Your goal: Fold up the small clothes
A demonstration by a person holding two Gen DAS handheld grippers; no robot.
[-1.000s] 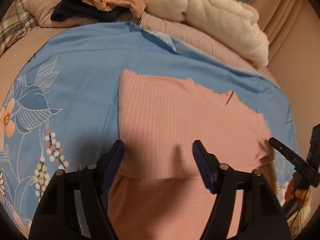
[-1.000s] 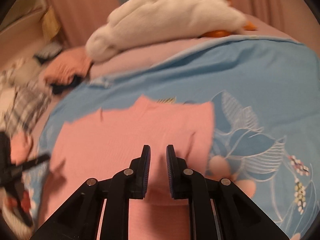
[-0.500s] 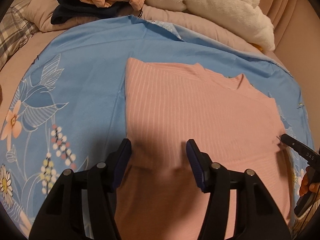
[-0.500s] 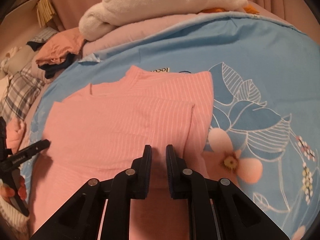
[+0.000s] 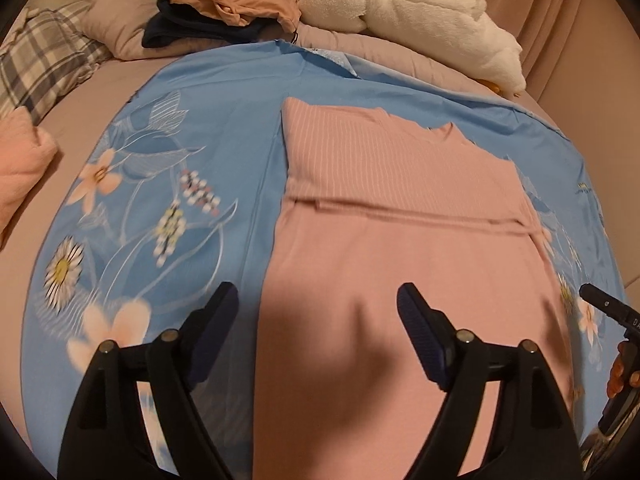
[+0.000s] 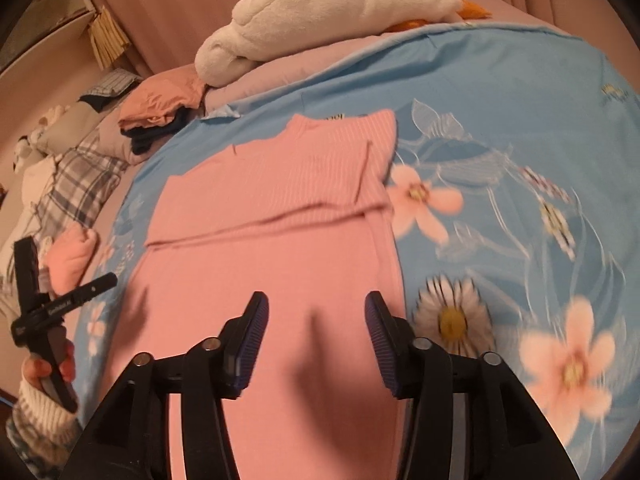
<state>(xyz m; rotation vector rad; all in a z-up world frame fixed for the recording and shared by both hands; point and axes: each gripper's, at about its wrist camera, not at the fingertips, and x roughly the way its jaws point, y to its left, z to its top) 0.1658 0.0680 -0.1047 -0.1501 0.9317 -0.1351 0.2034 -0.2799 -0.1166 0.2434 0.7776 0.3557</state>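
Note:
A pink ribbed top [image 5: 400,248] lies flat on a blue floral sheet [image 5: 192,152], its sleeves folded in across the chest. It also shows in the right wrist view [image 6: 280,248]. My left gripper [image 5: 318,308] is open and empty above the top's lower left part. My right gripper [image 6: 316,316] is open and empty above the top's lower right part. The right gripper shows at the right edge of the left wrist view [image 5: 612,312]. The left gripper, held in a hand, shows at the left of the right wrist view [image 6: 44,300].
A white plush towel [image 5: 420,20] and a pile of orange and navy clothes [image 5: 224,12] lie at the bed's far side. A plaid cloth [image 5: 44,60] and a folded pink garment [image 5: 20,164] lie at the left. The floral sheet [image 6: 520,160] spreads to the right.
Both grippers have pulled back toward the top's lower part. The right gripper was shut and now stands open. The left gripper has opened wider.

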